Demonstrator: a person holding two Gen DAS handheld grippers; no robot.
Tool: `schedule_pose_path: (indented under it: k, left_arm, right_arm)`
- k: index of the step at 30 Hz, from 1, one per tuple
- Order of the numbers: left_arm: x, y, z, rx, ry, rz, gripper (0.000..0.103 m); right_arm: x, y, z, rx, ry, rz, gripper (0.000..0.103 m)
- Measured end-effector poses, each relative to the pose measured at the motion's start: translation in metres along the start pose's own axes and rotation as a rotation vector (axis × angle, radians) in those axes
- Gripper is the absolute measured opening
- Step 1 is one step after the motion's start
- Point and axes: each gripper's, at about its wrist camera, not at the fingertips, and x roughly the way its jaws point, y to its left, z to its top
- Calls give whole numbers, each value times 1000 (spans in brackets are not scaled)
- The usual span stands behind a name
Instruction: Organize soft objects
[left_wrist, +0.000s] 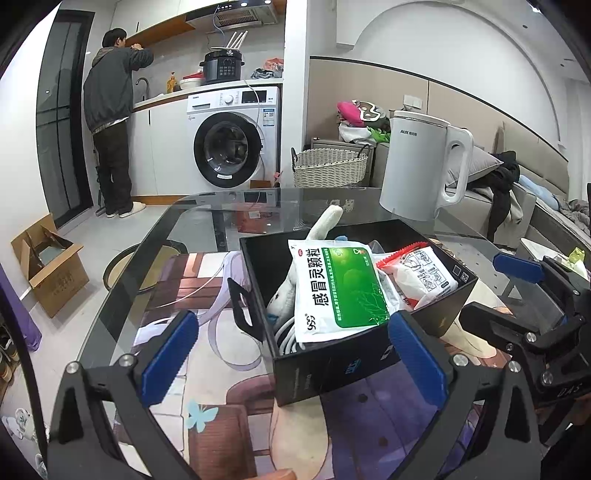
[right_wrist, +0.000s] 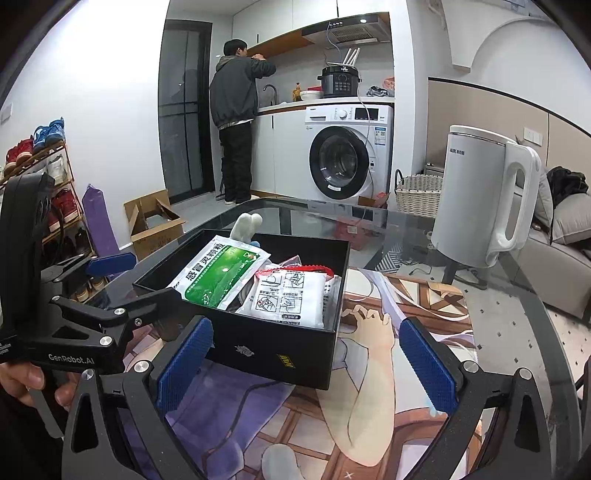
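Left wrist view shows your left gripper (left_wrist: 295, 354) spread wide and empty before the black box (left_wrist: 332, 354), where the green packet (left_wrist: 343, 288), white packet (right_wrist: 291, 295) and plush toy (left_wrist: 325, 221) already sit gathered; your right gripper (right_wrist: 303, 365) likewise gapes, holding nothing.

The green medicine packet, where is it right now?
The green medicine packet lies on top inside the black box, left of the white pouch in the right wrist view, with the plush toy poking up behind it.
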Motion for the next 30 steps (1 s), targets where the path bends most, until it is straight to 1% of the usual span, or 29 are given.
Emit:
schedule_pose_path:
  k: [30]
  left_arm:
    - [0,-1,0,0,0,1,103]
  right_arm:
    - [1,2,0,-21,1,2,102]
